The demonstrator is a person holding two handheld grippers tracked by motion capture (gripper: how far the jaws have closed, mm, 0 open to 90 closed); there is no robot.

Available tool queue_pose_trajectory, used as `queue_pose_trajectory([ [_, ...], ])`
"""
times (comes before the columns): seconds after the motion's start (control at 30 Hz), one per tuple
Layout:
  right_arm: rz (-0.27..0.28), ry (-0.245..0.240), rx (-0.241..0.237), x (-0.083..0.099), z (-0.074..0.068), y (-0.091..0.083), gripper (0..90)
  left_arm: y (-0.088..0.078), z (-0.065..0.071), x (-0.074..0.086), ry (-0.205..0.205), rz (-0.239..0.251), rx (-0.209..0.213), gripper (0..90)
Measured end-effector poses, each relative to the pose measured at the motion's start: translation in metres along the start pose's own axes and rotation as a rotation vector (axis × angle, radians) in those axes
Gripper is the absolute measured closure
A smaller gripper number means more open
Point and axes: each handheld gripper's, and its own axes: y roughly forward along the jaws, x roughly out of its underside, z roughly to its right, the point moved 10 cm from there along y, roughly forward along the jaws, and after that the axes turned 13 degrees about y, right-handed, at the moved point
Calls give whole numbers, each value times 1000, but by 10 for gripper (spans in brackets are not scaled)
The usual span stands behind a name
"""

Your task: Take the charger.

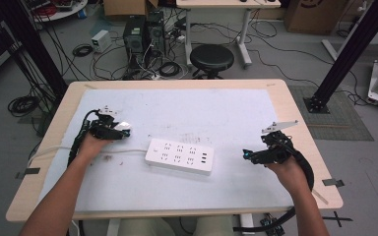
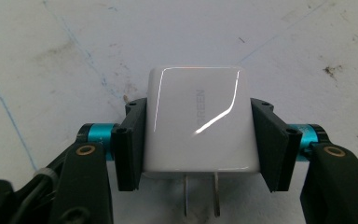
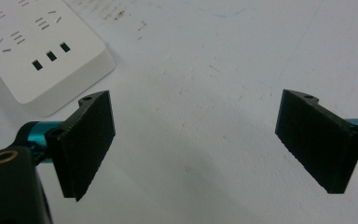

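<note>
While a white power strip (image 1: 178,156) lies mid-table on the white mat (image 1: 216,110), the left gripper (image 2: 198,135) pinches a white charger (image 2: 198,119) at the mat's left; the right gripper (image 3: 193,140), well apart, is spread, holding nothing.

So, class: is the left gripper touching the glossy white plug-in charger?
Touching. The left gripper view shows the left gripper with both black pads pressed against the glossy white plug-in charger.
</note>
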Motion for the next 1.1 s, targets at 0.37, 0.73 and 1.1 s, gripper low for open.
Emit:
queue_pose_trajectory([
  [0.37,3,-12,-5,-2,-3,0,120,-33,-1,-18,-54,82,-86,426],
  [0.73,23,-24,-27,-4,-7,-4,120,-65,22,-38,-22,154,-82,426],
  [1.1,42,-52,-45,-5,-16,-8,120,-95,50,-50,31,225,-37,425],
])
